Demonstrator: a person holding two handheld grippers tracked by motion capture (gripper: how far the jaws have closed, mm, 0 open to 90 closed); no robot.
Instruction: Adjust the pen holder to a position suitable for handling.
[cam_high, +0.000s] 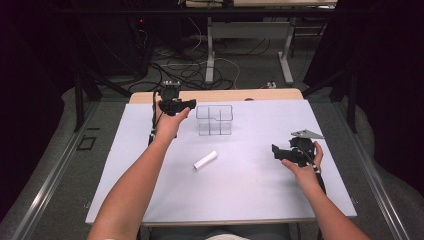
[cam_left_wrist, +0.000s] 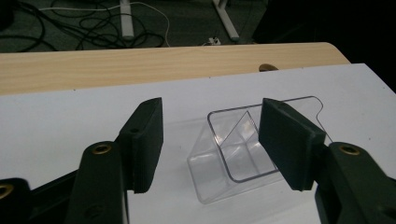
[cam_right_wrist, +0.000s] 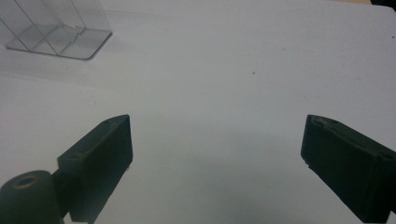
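No writing is seen on the clear plastic divided box (cam_high: 214, 120), framed by the left gripper's (cam_left_wrist: 210, 140) parted, empty jaws.

L tool (cam_high: 186, 105) half-open (nothing gripped); R tool (cam_high: 276, 151) wide open, low.

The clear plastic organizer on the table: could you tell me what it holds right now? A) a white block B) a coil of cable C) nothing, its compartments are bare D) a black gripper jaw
C: the clear organizer has bare compartments, while the white block lies apart from it on the white table.
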